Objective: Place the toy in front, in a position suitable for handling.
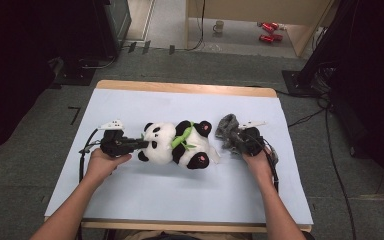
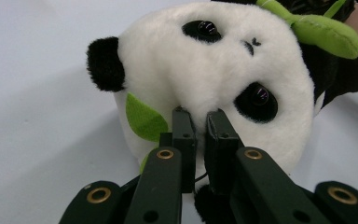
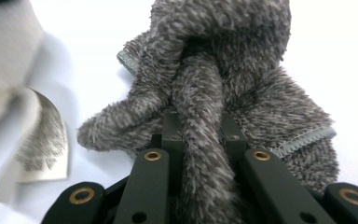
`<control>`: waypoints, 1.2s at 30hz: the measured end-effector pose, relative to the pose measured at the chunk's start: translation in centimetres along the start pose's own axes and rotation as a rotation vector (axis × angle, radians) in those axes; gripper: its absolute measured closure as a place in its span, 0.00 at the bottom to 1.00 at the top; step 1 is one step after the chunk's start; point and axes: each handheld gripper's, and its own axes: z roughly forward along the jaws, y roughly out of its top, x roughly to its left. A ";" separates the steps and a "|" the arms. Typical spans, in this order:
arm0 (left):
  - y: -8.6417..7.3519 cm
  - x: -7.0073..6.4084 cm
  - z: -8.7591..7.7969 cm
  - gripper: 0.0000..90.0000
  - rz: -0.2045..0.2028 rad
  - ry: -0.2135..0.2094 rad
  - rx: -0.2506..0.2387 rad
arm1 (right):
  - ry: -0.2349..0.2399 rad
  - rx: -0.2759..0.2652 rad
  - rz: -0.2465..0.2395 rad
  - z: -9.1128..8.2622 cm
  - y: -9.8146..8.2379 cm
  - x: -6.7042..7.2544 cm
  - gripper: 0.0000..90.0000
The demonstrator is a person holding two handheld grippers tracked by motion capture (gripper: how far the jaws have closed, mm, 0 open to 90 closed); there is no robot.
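So the panda plush (image 1: 177, 144) is lying on its side about dead centre of the frame on the white-covered table (image 1: 145, 195), head pointing toward the left, with a green leafy bit (image 1: 181, 136) across its middle. The left tool (image 1: 141, 144), at middle left of the high view, has pinched the white fur of the panda's face; in the left gripper view its jaws are pressed nearly together on a tuft between the eyes. The right tool (image 1: 236, 139) sits right of centre, clamped on a fluffy grey cloth (image 1: 228, 129) lying just beside the panda's feet. In the right gripper view a thick fold of that cloth is squeezed between the jaws, and a white fabric tag (image 3: 44, 140) lies at the lower left.
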 end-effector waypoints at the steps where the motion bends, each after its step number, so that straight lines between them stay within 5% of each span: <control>1: 0.0 -0.1 0.1 0.94 0.002 0.000 -0.003 | 0.008 -0.011 0.021 -0.3 0.1 -0.2 0.87; 5: 0.1 -0.4 0.4 0.93 -0.015 -0.006 -0.005 | 0.042 -0.038 0.084 -1.7 0.8 -0.8 0.87; 8: 0.1 -0.6 0.4 0.92 0.011 0.014 0.004 | 0.077 -0.091 0.108 -3.1 1.5 -0.6 0.88; 17: -0.3 -0.4 0.1 0.83 0.058 0.051 0.005 | 0.123 -0.141 0.012 -6.7 3.8 2.1 0.87; 24: -0.5 0.1 -0.4 0.57 0.094 0.038 -0.041 | 0.146 -0.146 -0.029 -8.0 5.0 3.8 0.87; 31: -0.6 -0.2 0.1 0.34 0.119 -0.043 0.001 | 0.175 -0.158 -0.088 -9.4 7.0 5.6 0.87; 34: -0.8 -0.3 1.0 0.29 0.139 -0.016 0.018 | 0.186 -0.161 -0.101 -9.5 7.6 6.3 0.87; 36: -0.8 0.1 1.3 0.24 0.107 -0.017 0.014 | 0.199 -0.164 -0.118 -9.7 8.0 6.9 0.87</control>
